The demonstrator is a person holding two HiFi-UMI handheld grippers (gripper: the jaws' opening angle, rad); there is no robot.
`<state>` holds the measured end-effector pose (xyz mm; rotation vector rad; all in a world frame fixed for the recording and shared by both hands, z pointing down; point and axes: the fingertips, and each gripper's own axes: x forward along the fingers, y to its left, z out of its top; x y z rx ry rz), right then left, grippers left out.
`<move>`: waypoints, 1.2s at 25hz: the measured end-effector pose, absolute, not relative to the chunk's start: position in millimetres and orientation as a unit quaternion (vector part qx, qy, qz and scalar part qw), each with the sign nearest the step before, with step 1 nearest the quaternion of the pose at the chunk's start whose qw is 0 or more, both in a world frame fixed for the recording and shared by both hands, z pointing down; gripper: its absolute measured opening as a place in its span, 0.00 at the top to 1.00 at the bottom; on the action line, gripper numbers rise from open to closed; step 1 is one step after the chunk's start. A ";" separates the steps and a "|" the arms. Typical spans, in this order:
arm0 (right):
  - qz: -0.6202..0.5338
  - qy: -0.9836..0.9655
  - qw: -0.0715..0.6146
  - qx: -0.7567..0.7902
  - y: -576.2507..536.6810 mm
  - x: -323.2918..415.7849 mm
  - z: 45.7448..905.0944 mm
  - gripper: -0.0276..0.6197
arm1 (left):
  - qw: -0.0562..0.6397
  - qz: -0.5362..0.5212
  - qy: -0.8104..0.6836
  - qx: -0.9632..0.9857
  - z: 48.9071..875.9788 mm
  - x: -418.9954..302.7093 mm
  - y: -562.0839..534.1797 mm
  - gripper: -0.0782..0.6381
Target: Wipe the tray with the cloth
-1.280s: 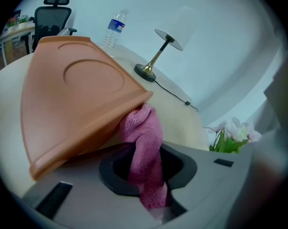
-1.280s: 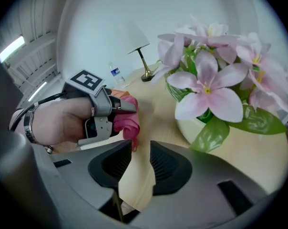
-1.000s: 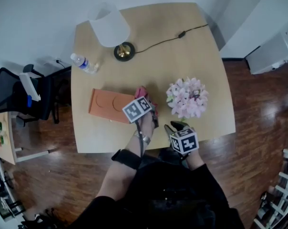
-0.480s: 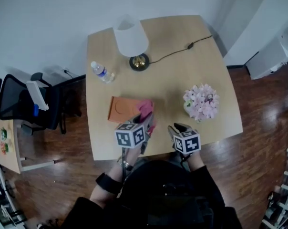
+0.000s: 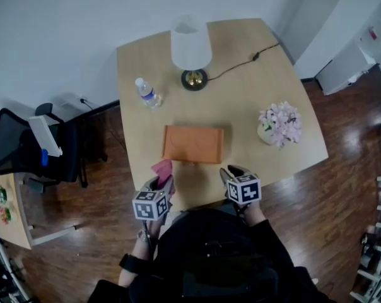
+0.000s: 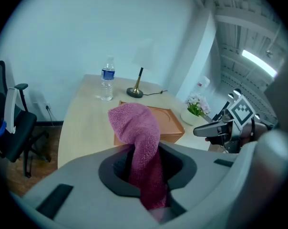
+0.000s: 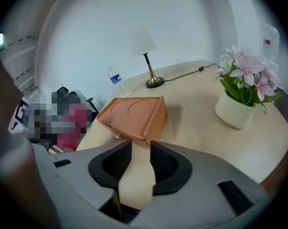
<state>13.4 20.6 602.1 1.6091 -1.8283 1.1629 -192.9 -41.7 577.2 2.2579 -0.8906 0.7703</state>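
Table (image 5: 272, 87), tray (image 5: 193, 144) apparently bare.

Dark wood floor (image 5: 342, 188), white wall (image 5: 52, 30)

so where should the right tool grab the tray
Probably the near right corner of the tray, by its raised rim, coming in from the front edge of the table. The tray lies flat with that corner nearest the right tool, whose jaws are open and empty; the left tool holds the cloth.
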 end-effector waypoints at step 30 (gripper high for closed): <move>0.411 -0.651 0.230 0.596 -31.4 40.7 590.2 0.75 | 0.268 0.328 -0.313 0.850 586.3 -128.0 -216.5 0.76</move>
